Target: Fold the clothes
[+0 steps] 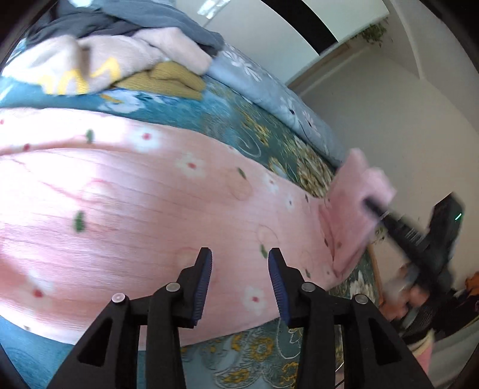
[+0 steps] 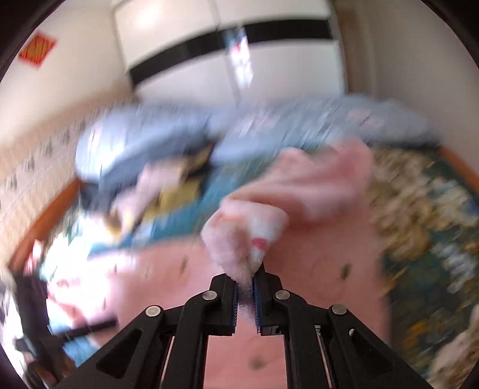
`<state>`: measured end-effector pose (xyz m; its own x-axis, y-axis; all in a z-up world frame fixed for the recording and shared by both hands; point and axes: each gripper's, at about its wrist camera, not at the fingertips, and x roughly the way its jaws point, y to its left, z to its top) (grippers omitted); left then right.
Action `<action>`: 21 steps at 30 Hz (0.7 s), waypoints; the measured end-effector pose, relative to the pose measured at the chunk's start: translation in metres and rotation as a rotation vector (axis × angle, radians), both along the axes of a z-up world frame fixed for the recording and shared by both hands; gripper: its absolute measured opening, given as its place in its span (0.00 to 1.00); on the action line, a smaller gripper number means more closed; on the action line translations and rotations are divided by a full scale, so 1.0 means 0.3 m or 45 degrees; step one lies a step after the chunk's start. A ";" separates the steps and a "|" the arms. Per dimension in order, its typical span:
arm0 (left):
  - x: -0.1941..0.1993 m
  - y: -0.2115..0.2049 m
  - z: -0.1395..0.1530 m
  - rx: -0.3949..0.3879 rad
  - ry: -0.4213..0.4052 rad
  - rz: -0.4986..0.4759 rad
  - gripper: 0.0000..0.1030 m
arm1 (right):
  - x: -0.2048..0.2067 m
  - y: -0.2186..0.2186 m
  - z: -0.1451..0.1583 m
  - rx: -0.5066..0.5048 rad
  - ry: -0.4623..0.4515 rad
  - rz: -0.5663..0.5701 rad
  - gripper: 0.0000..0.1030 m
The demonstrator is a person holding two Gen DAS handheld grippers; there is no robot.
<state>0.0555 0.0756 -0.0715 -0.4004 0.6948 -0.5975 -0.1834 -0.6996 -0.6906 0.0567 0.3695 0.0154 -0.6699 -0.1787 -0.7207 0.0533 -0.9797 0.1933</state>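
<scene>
A pink garment (image 1: 143,194) with small white flowers lies spread flat across the teal flowered bedspread (image 1: 239,119). My left gripper (image 1: 240,258) hovers over its near edge, open, with nothing between the blue pads. At the right of that view my right gripper (image 1: 372,207) holds a corner of the pink garment lifted and folded over. In the blurred right wrist view the right gripper (image 2: 245,288) is shut on that fuzzy pink edge (image 2: 239,239), which bunches up just above the jaws.
A pile of clothes sits at the far side: a pale fleece with yellow letters (image 1: 89,68), a mustard knit (image 1: 170,79) and a dark grey garment (image 1: 125,21). A light-blue flowered quilt (image 1: 269,86) runs along the bed's far edge. Behind stands a white wardrobe (image 2: 239,59).
</scene>
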 end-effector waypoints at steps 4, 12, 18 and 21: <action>0.005 -0.066 -0.074 0.113 -0.049 -0.014 0.39 | -0.005 -0.130 -0.168 0.107 -0.126 0.024 0.09; 0.002 -0.075 -0.091 0.252 -0.072 -0.064 0.40 | 0.095 -0.207 -0.113 0.251 -0.034 0.035 0.09; 0.020 -0.077 -0.090 0.299 -0.087 -0.081 0.44 | 0.125 -0.271 -0.217 0.307 -0.135 0.077 0.10; 0.017 -0.083 -0.102 0.307 -0.113 -0.063 0.46 | 0.145 -0.286 -0.232 0.328 -0.126 0.084 0.12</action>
